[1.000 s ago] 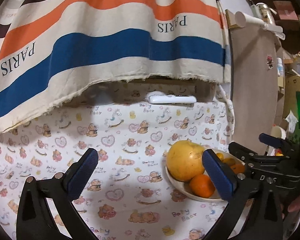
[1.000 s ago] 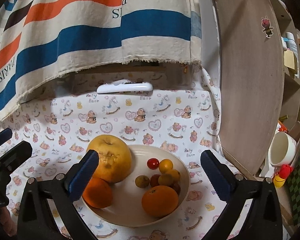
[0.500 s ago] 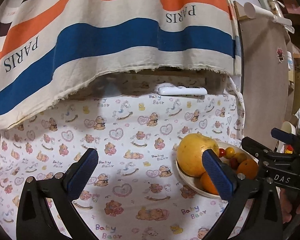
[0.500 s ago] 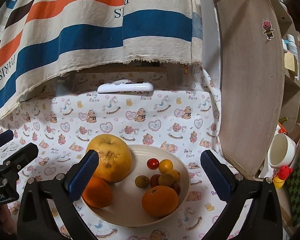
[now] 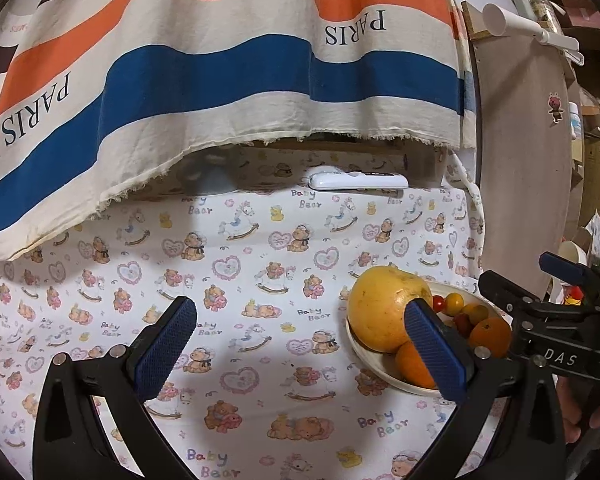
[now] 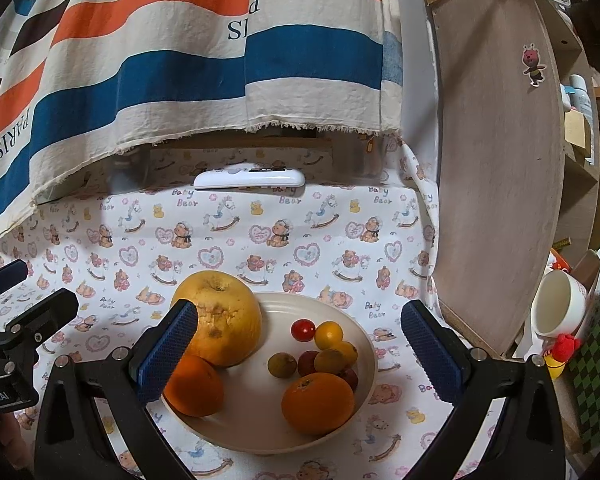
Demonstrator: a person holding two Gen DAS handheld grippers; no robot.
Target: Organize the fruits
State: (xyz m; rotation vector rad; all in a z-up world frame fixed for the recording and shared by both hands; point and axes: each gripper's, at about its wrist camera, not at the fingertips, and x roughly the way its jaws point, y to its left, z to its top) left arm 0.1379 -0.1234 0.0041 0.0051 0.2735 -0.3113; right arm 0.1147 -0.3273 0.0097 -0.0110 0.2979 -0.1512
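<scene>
- Work surface: a table covered with a bear-print cloth [image 6: 308,240] marked "Baby Bear".
- Rear boundary: a striped cloth [image 6: 180,64] in orange, blue, cream and dark brown, lettered "PARIS", hangs over the back of the surface. A white remote control [image 6: 249,179] lies flat just below its frayed hem.
- Right boundary: a wooden panel [image 6: 500,160] with a small cartoon sticker [image 6: 533,65] stands upright beside the cloth. A white cup [image 6: 560,308] sits beyond it, next to a small red and yellow toy [image 6: 560,354].
- Task items: a cream bowl [image 6: 364,344] rests on the cloth toward the right side. It holds one large yellow pomelo [image 6: 224,316], two oranges [image 6: 318,402] and a cluster of cherry tomatoes [image 6: 324,348] in red, yellow and dull green.
- Pomelo: at the bowl's left rim, stem dimple up, skin blemished brown on the near face. One orange touches it in front; the other lies apart, on the near right, against the tomatoes.
- Right gripper [image 6: 298,350]: jaws spread wide, holding nothing, positioned above the near part of the bowl. Its left blue pad [image 6: 168,348] overlaps the pomelo and the front orange in view; contact cannot be confirmed.
- Left gripper [image 5: 300,348]: jaws spread wide, empty, over bare cloth to the left of the bowl.
</scene>
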